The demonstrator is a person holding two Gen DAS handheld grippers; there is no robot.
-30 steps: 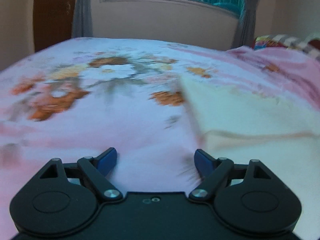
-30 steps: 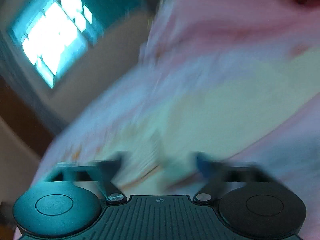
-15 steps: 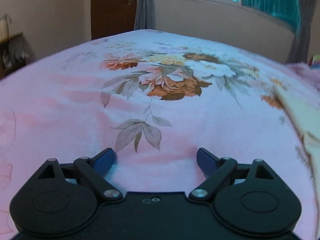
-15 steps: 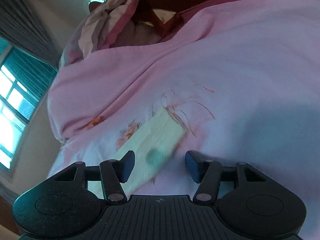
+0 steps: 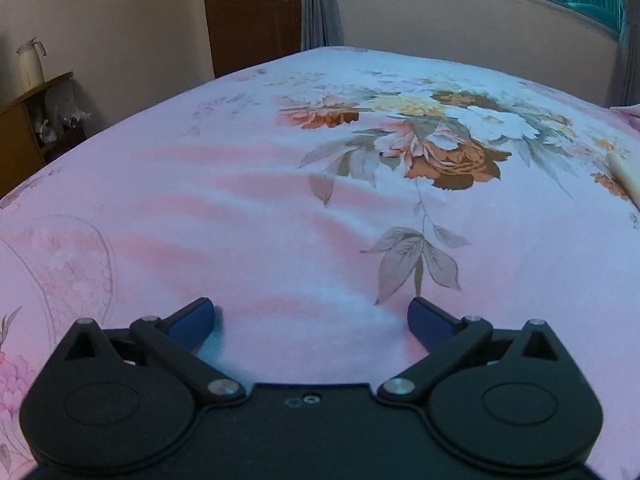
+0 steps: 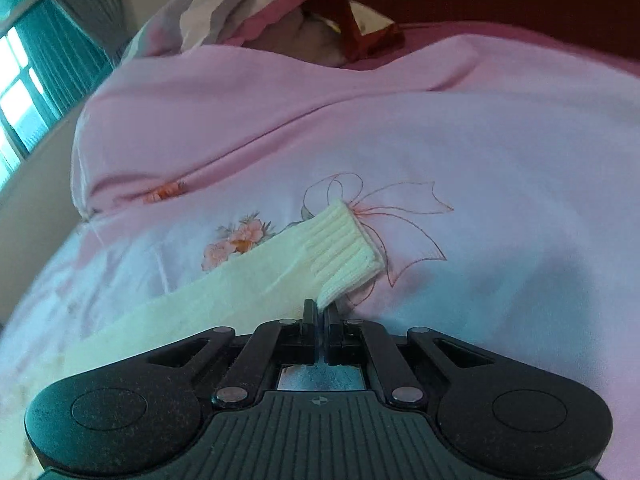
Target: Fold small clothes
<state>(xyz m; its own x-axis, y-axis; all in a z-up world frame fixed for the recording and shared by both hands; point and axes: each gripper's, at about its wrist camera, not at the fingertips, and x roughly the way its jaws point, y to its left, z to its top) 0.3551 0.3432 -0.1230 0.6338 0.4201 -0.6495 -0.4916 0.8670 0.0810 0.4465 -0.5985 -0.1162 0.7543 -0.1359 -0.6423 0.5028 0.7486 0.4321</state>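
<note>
Opening left hand-held gripper [image 5: 311,316] over floral bedsheet [image 5: 280,208]

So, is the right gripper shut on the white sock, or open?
Shut on it. The right gripper has its jaws together, pinching a corner of the sock at its ribbed cuff. The sock lies stretched out on the bed sheet.

A cream knit sock [image 6: 280,276] lies flat on the pink floral bedsheet [image 6: 480,200], its ribbed cuff's corner lifted.
</note>
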